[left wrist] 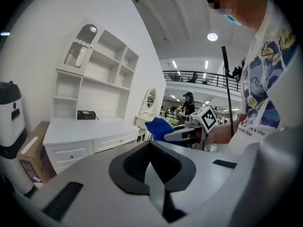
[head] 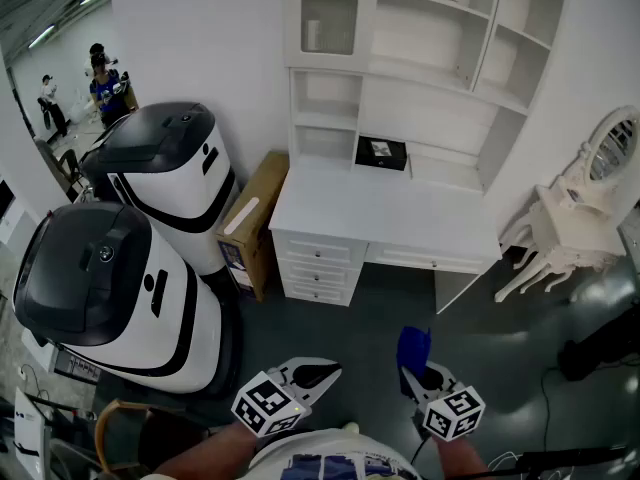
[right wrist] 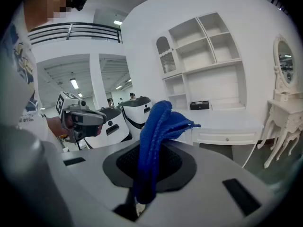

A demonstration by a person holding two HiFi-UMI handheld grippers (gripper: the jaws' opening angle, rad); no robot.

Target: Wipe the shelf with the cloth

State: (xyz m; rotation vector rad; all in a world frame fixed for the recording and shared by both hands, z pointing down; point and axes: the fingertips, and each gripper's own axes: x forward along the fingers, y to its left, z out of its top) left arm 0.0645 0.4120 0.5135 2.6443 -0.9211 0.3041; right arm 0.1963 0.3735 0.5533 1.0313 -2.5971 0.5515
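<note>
The white desk point(head: 380, 208) with its shelf unit point(head: 440, 88) stands against the wall ahead, well beyond both grippers. A small black box point(head: 381, 153) sits on the lowest shelf. My right gripper point(head: 414, 368) is shut on a blue cloth point(head: 413, 348), which stands up out of its jaws point(right wrist: 158, 136). My left gripper point(head: 328, 373) is held low beside it, jaws together and nothing between them. From the left gripper view, the right gripper point(left wrist: 182, 134) and the cloth point(left wrist: 158, 126) show in front of the desk point(left wrist: 85, 129).
Two big white-and-black machines point(head: 165, 173) point(head: 100, 288) stand at the left, with a cardboard box point(head: 255, 218) leaning between them and the desk. A white vanity with a mirror point(head: 580, 208) stands at the right. People point(head: 105, 83) are far off at the back left.
</note>
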